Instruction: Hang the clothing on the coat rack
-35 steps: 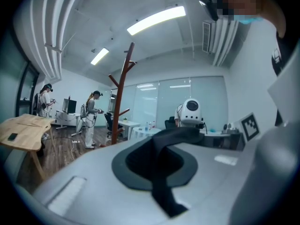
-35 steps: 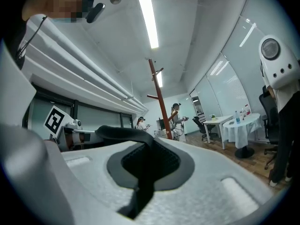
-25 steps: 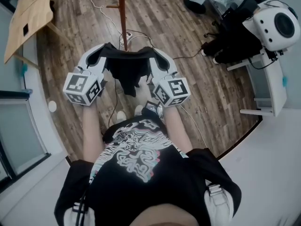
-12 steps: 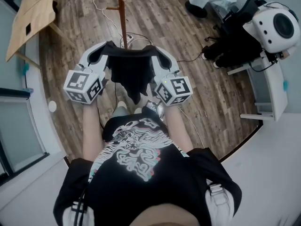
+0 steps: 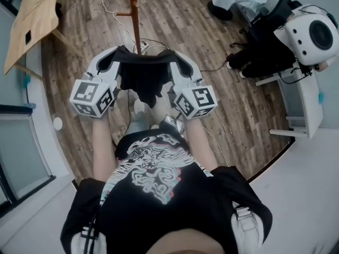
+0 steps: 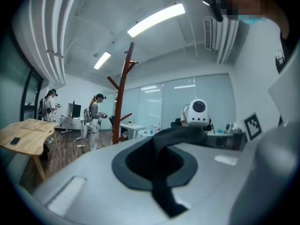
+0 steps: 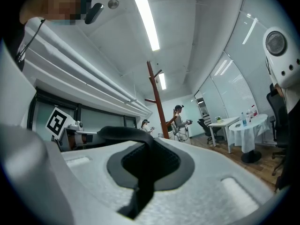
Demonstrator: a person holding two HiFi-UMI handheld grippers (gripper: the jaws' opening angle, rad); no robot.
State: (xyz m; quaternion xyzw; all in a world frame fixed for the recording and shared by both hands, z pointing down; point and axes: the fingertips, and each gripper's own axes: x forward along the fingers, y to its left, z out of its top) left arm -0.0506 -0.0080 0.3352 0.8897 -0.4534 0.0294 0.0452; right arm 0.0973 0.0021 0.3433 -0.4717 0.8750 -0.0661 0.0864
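A black garment (image 5: 144,78) hangs stretched between my two grippers in the head view. My left gripper (image 5: 117,57) is shut on its left edge, and black cloth (image 6: 164,172) runs out from between the jaws in the left gripper view. My right gripper (image 5: 172,57) is shut on the right edge, with cloth (image 7: 143,182) pinched between its jaws. The reddish-brown coat rack (image 5: 135,12) stands just beyond the garment. Its pole and branches (image 6: 123,93) show ahead in the left gripper view, and the rack (image 7: 157,102) appears farther off in the right gripper view.
A wooden table (image 5: 32,20) stands at the far left. A white robot head (image 5: 312,33) on a stand and black chairs (image 5: 259,46) are at the right. Cables (image 5: 114,15) trail on the wood floor near the rack's foot. People (image 6: 96,121) stand in the background.
Both grippers have stayed level with the garment between them. The rack's pole has shifted slightly left in the head view, and the garment's hanging hem has swung a little.
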